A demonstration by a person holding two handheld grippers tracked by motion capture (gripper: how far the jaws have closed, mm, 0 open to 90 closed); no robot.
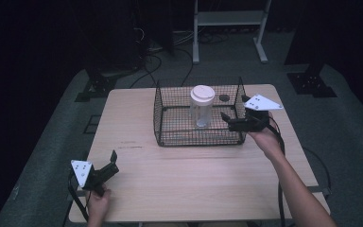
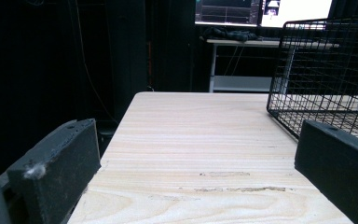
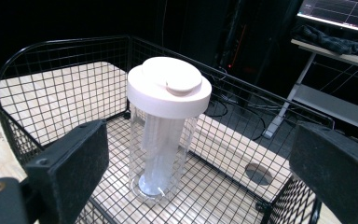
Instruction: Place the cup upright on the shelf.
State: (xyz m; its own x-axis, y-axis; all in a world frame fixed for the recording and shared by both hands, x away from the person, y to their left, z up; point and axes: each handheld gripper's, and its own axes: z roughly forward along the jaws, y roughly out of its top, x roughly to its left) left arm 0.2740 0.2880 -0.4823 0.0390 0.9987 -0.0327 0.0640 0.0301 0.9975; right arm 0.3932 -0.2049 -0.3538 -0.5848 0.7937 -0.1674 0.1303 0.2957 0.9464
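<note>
While clear tumbler (image 3: 162, 140), unlabelled, stands upright in wire basket (image 3: 51, 93), both grippers' jaws apart.

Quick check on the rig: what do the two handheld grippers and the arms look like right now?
Both grippers are black, each topped by a grey three-cornered plate with small dark dots: left gripper, right gripper. Jaws are blocky black pads; the left one carries a fleck of lint. Black cables trail from each. The forearms are bare, with no sleeves.

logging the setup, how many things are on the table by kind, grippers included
black wire mesh basket: 1
clear plastic bottle with a white lid, standing upright inside the basket: 1
handheld black two-jaw grippers: 2, the left gripper near the table's front corner, the right gripper at the basket's right end
total: 4
</note>
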